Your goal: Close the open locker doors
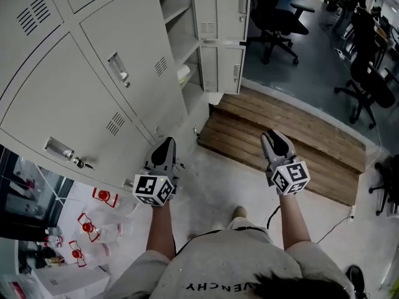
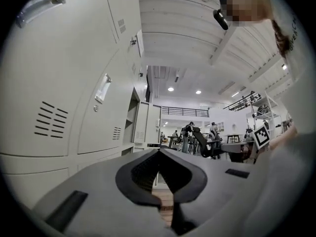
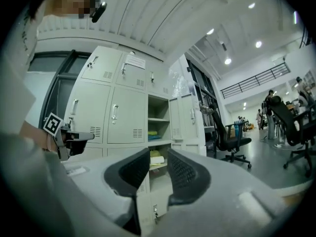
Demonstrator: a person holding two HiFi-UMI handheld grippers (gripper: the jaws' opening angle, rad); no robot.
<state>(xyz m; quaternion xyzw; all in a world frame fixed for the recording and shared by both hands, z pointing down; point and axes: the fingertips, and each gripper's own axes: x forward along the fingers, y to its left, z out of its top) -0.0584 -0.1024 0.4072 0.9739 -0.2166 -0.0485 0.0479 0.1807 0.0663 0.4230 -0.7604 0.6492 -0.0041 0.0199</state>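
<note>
The grey locker bank (image 1: 93, 86) fills the upper left of the head view. One column stands open, showing its shelves (image 1: 177, 39). Its upper door (image 1: 221, 8) and lower door (image 1: 223, 67) are swung out away from me. Seen from the right gripper view, the open compartments (image 3: 159, 127) hold folded cloths and a white roll (image 3: 157, 157), with the open doors (image 3: 186, 122) beside them. My left gripper (image 1: 165, 143) is held level near the closed doors, shut and empty (image 2: 159, 152). The right gripper (image 1: 276, 136) is open, its jaws (image 3: 158, 162) apart with nothing between them, well short of the open doors.
A low wooden platform (image 1: 293, 142) lies ahead on the right. Office chairs (image 1: 277, 23) (image 1: 368, 86) stand beyond it. Clear bags with red labels (image 1: 87, 226) lie on the floor at the lower left. A cable (image 1: 336, 226) runs along the floor on the right. People stand far off.
</note>
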